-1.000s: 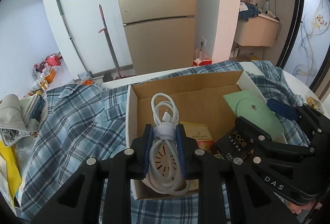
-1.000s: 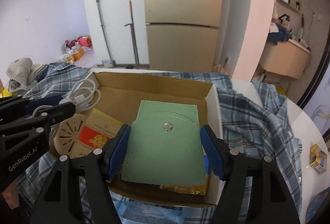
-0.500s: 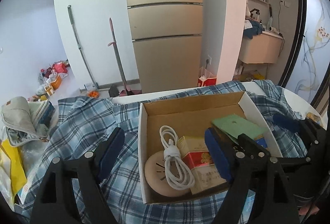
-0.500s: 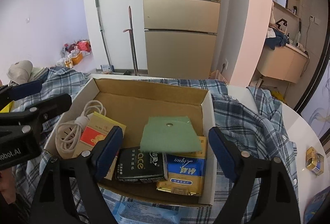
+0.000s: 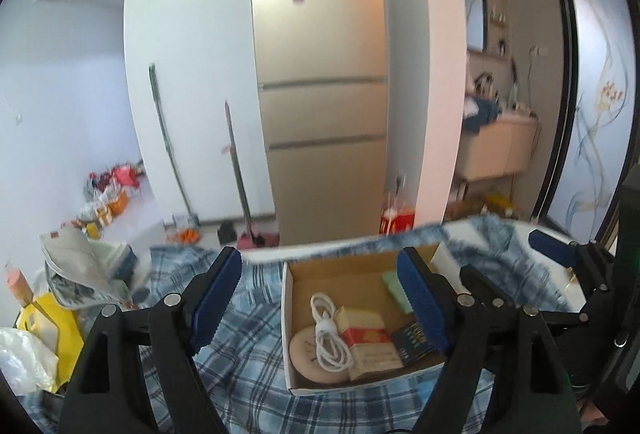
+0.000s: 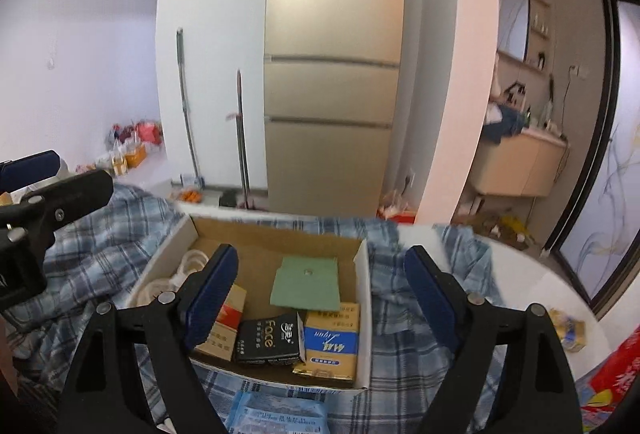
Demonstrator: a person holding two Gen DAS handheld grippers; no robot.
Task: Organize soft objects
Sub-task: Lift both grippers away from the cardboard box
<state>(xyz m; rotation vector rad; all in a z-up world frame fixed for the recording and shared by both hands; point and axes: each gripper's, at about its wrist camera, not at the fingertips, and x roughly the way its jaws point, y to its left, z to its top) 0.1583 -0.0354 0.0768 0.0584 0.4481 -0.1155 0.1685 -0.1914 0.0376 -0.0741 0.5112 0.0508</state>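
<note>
Cardboard box [image 6: 362,266] holds a coiled white cable [image 5: 328,338], flat green pouch [image 6: 306,282].

We're seeing the cardboard box [image 6: 362,266] open on top, its floor crowded with packs; bare floor is showing only behind the green pouch [image 6: 306,282].

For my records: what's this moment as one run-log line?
left gripper: jaws open, empty | right gripper: jaws just opened, empty | white cable, green pouch: in cardboard box
</note>
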